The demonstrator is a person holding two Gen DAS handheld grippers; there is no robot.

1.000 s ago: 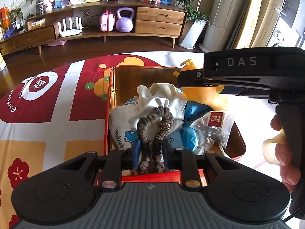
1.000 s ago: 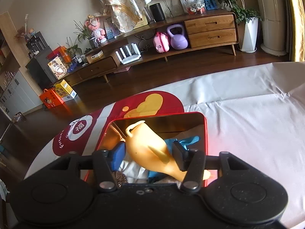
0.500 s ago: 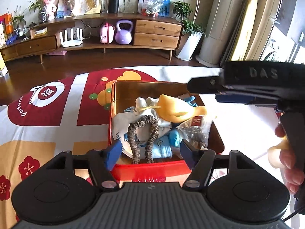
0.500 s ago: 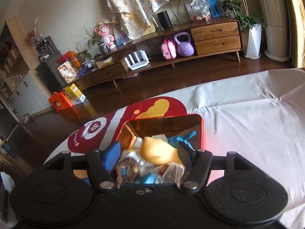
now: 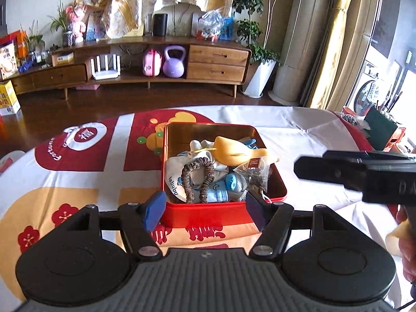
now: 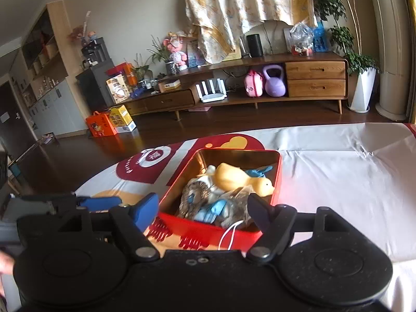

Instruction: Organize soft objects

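The left gripper stands with its jaws apart and nothing between them; the right gripper is opening, also holding nothing. Just ahead of both, on the bench, sits a red tin. Inside it, nearest, lie a brown scrunchie and a blue sock; beyond them a tea bag and a yellow rubber duck.

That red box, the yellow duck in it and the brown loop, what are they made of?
The red box looks like painted tin: its gold inner walls shine and mirror the light. The yellow duck seems to be soft rubber or latex, smooth and matt; which one I cannot tell. The brown loop looks like gathered fabric, a scrunchie, ribbed and puckered all along.
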